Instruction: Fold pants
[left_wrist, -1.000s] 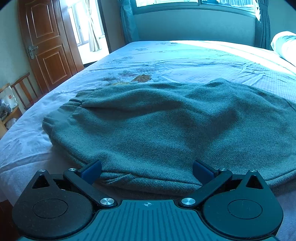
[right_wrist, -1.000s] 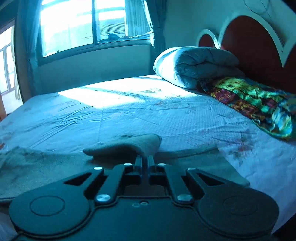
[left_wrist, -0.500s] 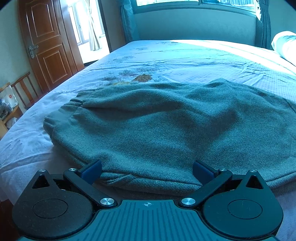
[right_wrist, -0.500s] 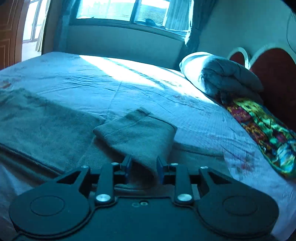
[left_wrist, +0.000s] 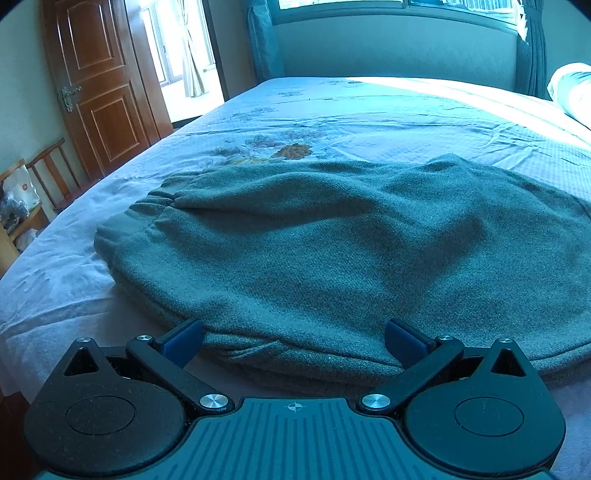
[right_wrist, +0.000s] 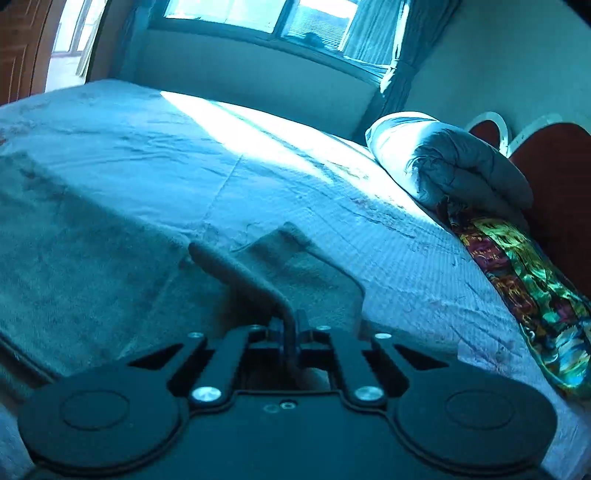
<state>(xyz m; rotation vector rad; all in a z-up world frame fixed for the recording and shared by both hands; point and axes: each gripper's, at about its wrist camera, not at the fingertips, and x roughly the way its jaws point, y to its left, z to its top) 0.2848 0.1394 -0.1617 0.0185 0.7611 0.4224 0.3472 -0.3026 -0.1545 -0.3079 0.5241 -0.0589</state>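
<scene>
The grey-green pants (left_wrist: 314, 251) lie spread on the bed, waistband at the left of the left wrist view. My left gripper (left_wrist: 293, 338) is open, its blue fingertips (left_wrist: 183, 338) at the near edge of the pants, holding nothing. My right gripper (right_wrist: 290, 328) is shut on the leg end of the pants (right_wrist: 258, 273), lifted off the bed and hanging over the rest of the fabric (right_wrist: 74, 236).
The light blue sheet (left_wrist: 369, 110) covers the bed. A rolled quilt (right_wrist: 450, 166) and a colourful pillow (right_wrist: 528, 269) lie by the red headboard (right_wrist: 554, 170). A wooden door (left_wrist: 99, 85) and chair (left_wrist: 51, 173) stand left of the bed.
My right gripper opened on the leg end, closed on it again, then lifted and carried it left over the pants. My left gripper has stayed still and open.
</scene>
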